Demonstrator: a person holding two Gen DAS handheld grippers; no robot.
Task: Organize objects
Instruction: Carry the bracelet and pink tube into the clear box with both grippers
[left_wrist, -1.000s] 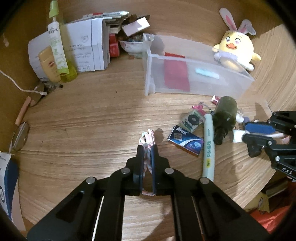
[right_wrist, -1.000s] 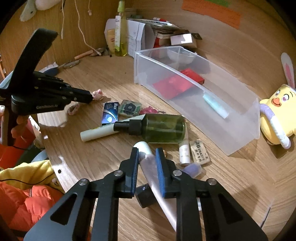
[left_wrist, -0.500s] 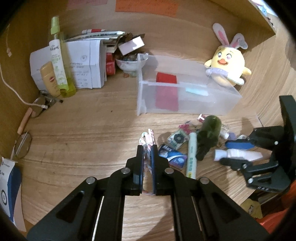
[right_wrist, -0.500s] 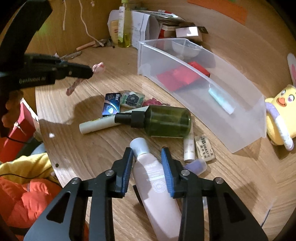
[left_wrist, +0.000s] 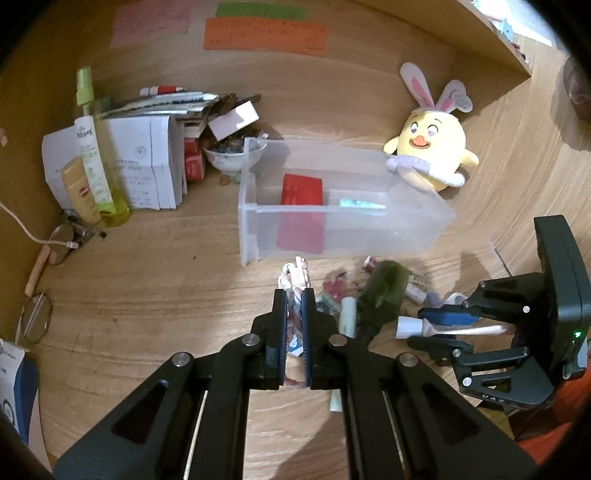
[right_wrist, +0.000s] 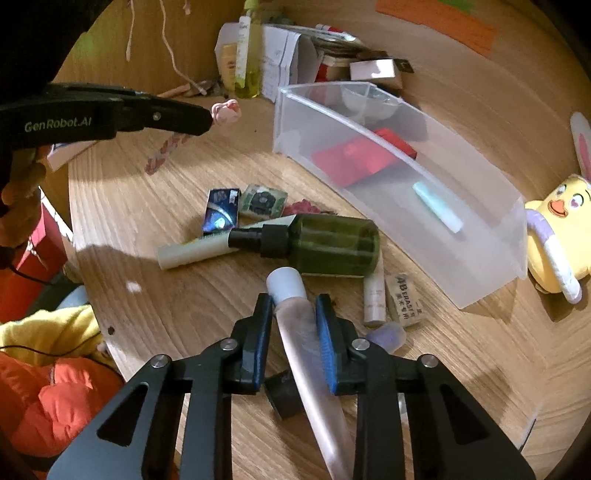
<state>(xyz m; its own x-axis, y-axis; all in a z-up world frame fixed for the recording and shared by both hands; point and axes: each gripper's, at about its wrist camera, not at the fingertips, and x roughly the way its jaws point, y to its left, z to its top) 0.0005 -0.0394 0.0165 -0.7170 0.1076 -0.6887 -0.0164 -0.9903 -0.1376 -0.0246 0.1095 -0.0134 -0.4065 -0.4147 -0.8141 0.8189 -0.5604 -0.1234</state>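
My left gripper (left_wrist: 294, 295) is shut on a pink-and-white braided cord (left_wrist: 294, 273) and holds it above the wooden table, in front of the clear plastic bin (left_wrist: 424, 236). In the right wrist view the cord (right_wrist: 166, 153) dangles below the left gripper (right_wrist: 208, 120). My right gripper (right_wrist: 295, 306) points down at a pink tube with a white cap (right_wrist: 295, 332). The tube lies between the jaws, which are closing, with a sliver of gap at the left pad. In the bin lie a red packet (left_wrist: 301, 188) and a teal tube (left_wrist: 362, 203).
Loose on the table: a dark green spray bottle (right_wrist: 332, 243), a long white tube (right_wrist: 195, 247), a blue box (right_wrist: 219, 214), an eraser (right_wrist: 404, 299). A yellow bunny plush (left_wrist: 432, 147) sits behind the bin. Paper boxes and a tall green bottle (left_wrist: 92, 147) stand at the back left.
The left gripper has risen with the cord, lifting it off the table. The right jaws let go of the pink tube, spread, then narrowed around it again.
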